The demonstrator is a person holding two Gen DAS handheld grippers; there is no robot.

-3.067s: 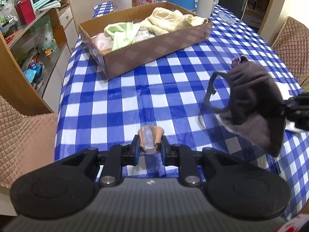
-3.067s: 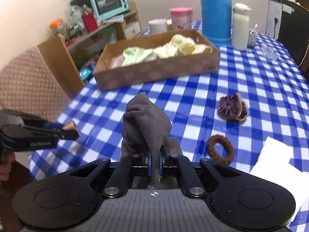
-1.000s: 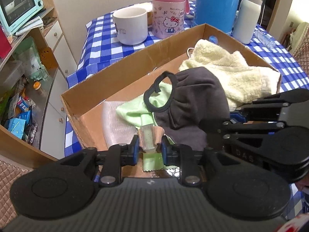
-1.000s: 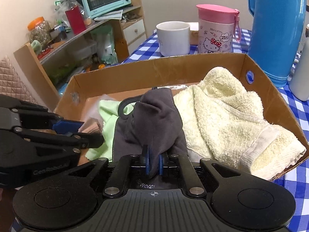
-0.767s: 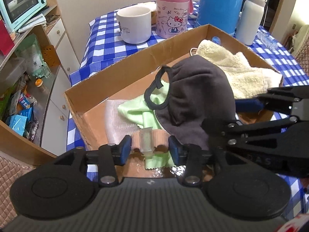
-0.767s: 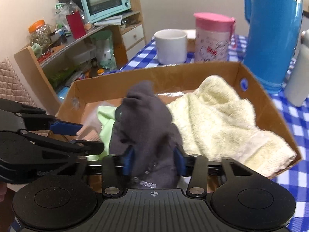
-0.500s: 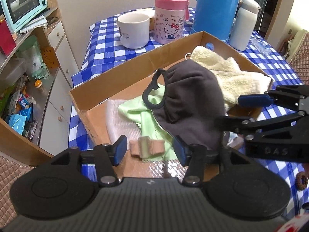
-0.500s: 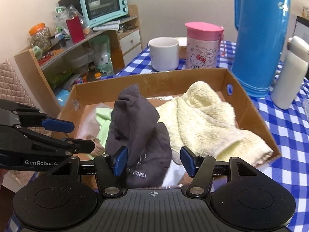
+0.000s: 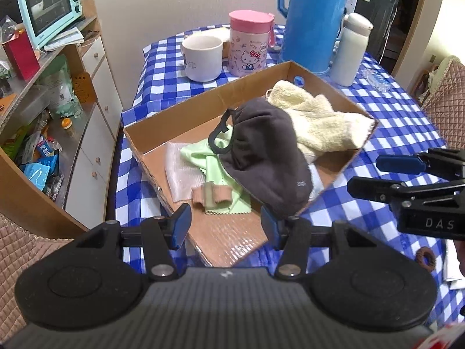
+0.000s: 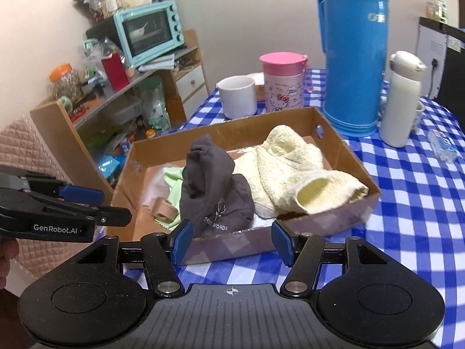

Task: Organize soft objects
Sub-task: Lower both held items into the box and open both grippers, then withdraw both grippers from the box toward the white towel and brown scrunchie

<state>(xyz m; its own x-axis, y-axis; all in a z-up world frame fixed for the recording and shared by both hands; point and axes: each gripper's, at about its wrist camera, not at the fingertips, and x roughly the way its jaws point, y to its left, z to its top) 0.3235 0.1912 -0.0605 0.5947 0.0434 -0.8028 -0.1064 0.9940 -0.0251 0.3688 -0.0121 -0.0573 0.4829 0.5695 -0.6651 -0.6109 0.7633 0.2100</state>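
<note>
A cardboard box (image 9: pixel 293 69) (image 10: pixel 345 142) on the blue checked table holds a dark grey cloth pouch (image 9: pixel 261 151) (image 10: pixel 215 189), a cream towel (image 9: pixel 316 119) (image 10: pixel 290 174), a light green cloth (image 9: pixel 209 160) (image 10: pixel 171 174), a clear plastic bag (image 9: pixel 180 171) and a small beige band (image 9: pixel 212 196) (image 10: pixel 164 210). My left gripper (image 9: pixel 225 226) is open and empty at the box's near edge. My right gripper (image 10: pixel 231 242) is open and empty, just outside the box's near wall. Each gripper shows in the other's view, the right one (image 9: pixel 407 180) and the left one (image 10: pixel 69 206).
Behind the box stand a white mug (image 9: pixel 202 58), a pink Hello Kitty cup (image 9: pixel 250 43), a tall blue thermos (image 10: pixel 353 55) and a white bottle (image 10: pixel 402 99). A brown hair tie (image 9: pixel 425 260) lies on the table at right. A cluttered wooden shelf with a teal oven (image 10: pixel 148 33) stands left.
Both grippers carried their items to the box, opened and let go. The grey pouch and the beige band now lie in the box. Both grippers have drawn back.
</note>
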